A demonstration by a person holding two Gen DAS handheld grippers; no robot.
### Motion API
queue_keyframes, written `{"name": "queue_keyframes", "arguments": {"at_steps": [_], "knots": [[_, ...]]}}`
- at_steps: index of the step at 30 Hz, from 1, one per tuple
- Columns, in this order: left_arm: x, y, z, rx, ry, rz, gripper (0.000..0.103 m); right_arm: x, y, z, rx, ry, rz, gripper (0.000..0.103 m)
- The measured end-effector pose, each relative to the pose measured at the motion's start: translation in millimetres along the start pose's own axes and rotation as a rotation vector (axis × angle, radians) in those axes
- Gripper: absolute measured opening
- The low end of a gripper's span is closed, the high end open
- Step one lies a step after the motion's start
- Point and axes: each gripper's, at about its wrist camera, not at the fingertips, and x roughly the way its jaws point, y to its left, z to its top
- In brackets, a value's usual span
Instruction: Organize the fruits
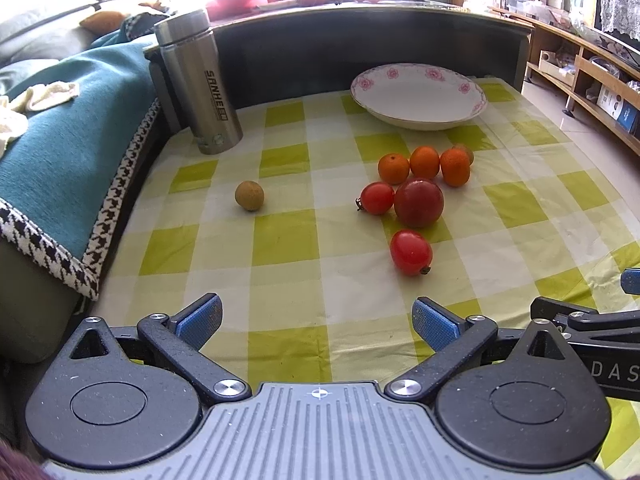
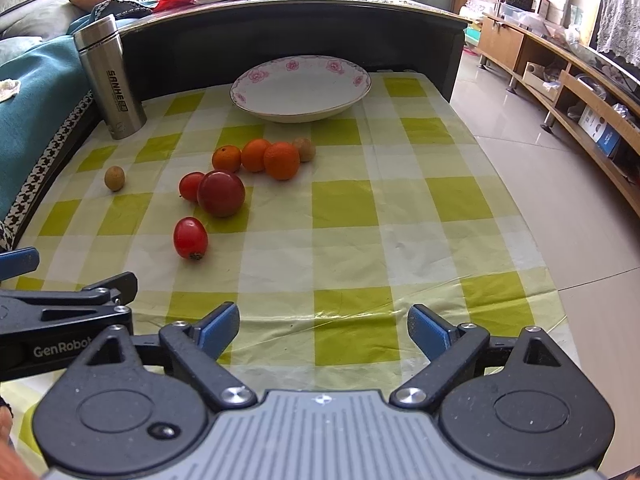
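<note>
Tall brushed-steel flask (image 1: 199, 84) standing upright at the far left edge of a green-and-white checked tablecloth (image 1: 288, 240), beside a teal blanket with houndstooth trim (image 1: 68, 128); long wooden shelving unit (image 2: 560, 76) across the pale tiled floor (image 2: 568, 200).

Bare checked tablecloth (image 2: 344, 240) is lying open ahead of both grippers; the fruit cluster (image 2: 236, 176) is blocking the plate (image 2: 300, 114); the steel flask (image 2: 114, 84) is standing far-left.
</note>
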Motion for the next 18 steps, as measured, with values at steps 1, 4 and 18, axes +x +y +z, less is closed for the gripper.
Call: {"name": "queue_keyframes", "arguments": {"at_steps": [1,4,18], "knots": [[-0.6,0.1,0.2,0.001,-0.002,-0.001,0.102,-0.2,0.1,0.1,0.0,-0.001,0.001,0.095],[-1.8,-0.3,0.7,0.01,-0.007,0.006,0.102,-0.9,2.0,0.9,-0.011,-0.002,0.005,0.093],[21.5,36.0,19.2,0.078,-0.022,0.01,0.102,28.2,39.0,25.3,-0.158,-0.027,0.134,0.071]]}}
